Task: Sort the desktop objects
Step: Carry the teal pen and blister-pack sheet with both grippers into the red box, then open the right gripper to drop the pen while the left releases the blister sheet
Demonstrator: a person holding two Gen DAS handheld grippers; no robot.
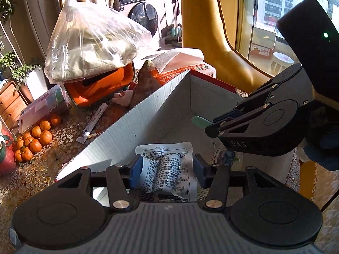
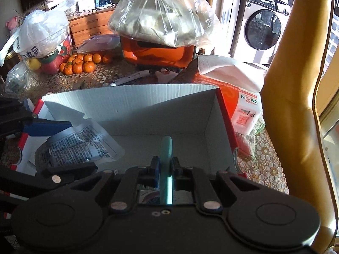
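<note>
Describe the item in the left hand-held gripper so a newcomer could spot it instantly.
Find the open white cardboard box with red outer sides. Over its near-left corner, the left hand-held gripper pinches a crinkled silver foil packet. Dense black print sets it apart from the plain mint-green stick nearby.

One box (image 2: 131, 105), two claws (image 2: 166, 170).

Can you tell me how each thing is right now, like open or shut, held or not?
Left tool: shut on the silver printed packet, over the box.
Right tool: shut on the flat mint-green stick.
Cardboard box: open on top.
Washing machine: door shut.
Clear plastic bag: resting on the orange container.
Mandarins: loose on the table.
</note>
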